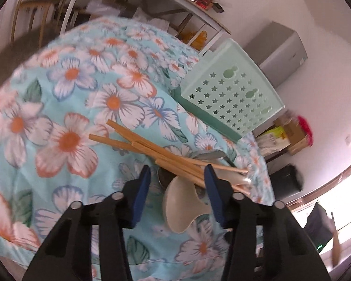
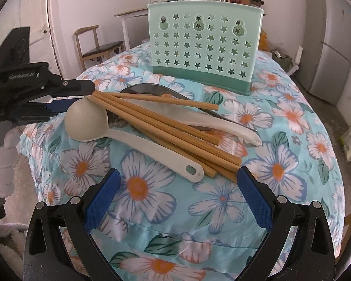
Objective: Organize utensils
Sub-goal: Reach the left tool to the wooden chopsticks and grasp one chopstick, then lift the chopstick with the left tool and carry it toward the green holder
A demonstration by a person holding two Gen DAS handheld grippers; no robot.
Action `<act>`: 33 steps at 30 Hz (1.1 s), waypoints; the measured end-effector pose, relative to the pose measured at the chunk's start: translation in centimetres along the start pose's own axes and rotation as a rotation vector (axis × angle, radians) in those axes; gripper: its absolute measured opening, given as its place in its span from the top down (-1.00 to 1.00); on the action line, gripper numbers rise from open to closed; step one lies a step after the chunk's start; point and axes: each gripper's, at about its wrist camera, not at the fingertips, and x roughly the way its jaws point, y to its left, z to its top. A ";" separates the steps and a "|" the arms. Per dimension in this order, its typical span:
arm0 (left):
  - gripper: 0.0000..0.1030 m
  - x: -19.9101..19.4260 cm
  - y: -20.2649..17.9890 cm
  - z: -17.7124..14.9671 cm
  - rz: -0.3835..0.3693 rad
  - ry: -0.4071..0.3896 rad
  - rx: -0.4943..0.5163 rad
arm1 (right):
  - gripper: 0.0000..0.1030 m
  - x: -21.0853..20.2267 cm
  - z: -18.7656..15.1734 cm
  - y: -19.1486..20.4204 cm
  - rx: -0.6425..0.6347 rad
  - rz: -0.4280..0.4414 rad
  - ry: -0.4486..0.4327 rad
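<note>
A pile of utensils lies on the flowered tablecloth (image 2: 152,194): several wooden chopsticks (image 2: 166,128), a beige spoon (image 2: 89,121), a second white spoon (image 2: 222,126) and a dark metal utensil (image 2: 149,89) under them. A mint green utensil holder (image 2: 203,46) with star holes stands upright behind the pile. My right gripper (image 2: 177,194) is open, just short of the spoon handle end. My left gripper (image 1: 177,185) is open around the beige spoon bowl (image 1: 182,201) and the thin chopstick ends (image 1: 175,157); it also shows in the right wrist view (image 2: 67,96).
The table is round and drops off on all sides. A wooden chair (image 2: 98,46) and a white shelf table (image 2: 133,16) stand behind it. A grey fridge (image 2: 330,42) stands at the right. Boxes (image 1: 290,133) lie on the floor.
</note>
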 end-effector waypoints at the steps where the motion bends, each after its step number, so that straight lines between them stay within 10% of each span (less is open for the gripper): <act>1: 0.27 0.0 0.2 0.1 -0.032 0.003 -0.027 | -0.85 0.0 0.0 -0.1 0.002 0.005 -0.001; 9: 0.53 -0.7 0.6 0.4 -0.193 -0.016 -0.131 | -0.85 -0.1 -0.1 -0.4 0.008 0.020 -0.006; 16: 0.67 0.5 1.5 0.9 -0.172 0.007 -0.205 | -0.85 -0.1 -0.1 -0.3 0.014 0.022 -0.011; 33: 0.88 -4.9 -0.8 0.9 -0.294 -0.105 -0.088 | -0.85 -0.1 0.0 -0.4 0.032 0.024 -0.014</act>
